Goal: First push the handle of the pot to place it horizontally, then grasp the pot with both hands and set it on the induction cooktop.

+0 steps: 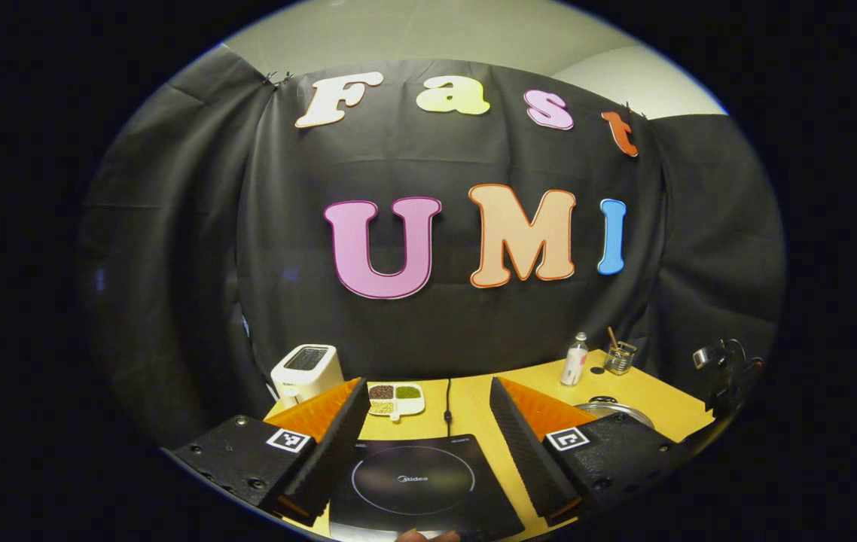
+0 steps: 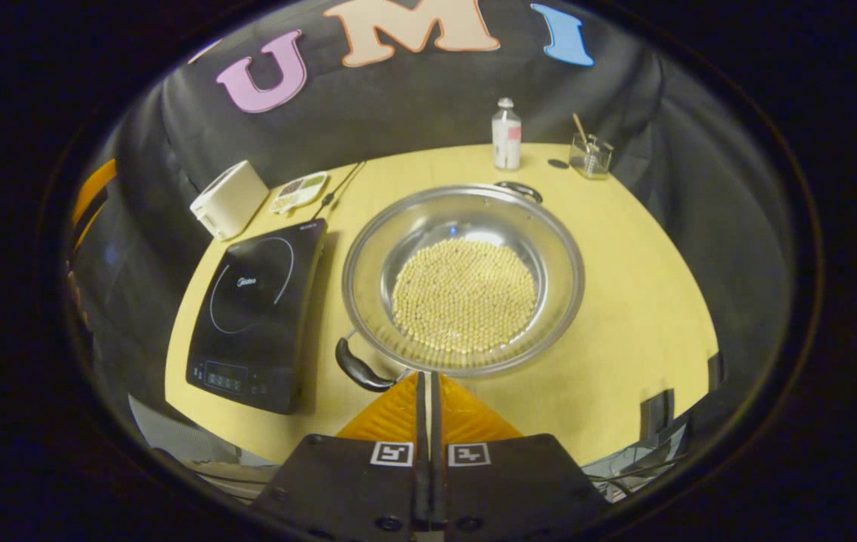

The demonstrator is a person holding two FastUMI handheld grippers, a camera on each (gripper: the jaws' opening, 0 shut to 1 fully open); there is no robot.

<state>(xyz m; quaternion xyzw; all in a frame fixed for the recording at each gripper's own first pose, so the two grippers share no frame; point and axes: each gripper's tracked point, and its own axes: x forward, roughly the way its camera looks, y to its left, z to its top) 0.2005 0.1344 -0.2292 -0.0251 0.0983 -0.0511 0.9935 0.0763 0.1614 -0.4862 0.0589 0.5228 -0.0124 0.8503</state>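
Inspector: On the tabletop (image 2: 624, 301), your pot (image 2: 463, 278) of beans sits beside the induction cooktop (image 2: 255, 316). Right claw (image 2: 428, 380)?
Operator: Pressed closed, empty, near the handle (image 2: 359, 370) for pushing.
Inspector: Left claw (image 1: 425, 429)?
Operator: Spread wide, waiting.

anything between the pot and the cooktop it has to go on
Nothing visible. In the right gripper view the pot sits just beside the cooktop, with bare table between them. The toaster, dish, bottle and glass stand farther back.
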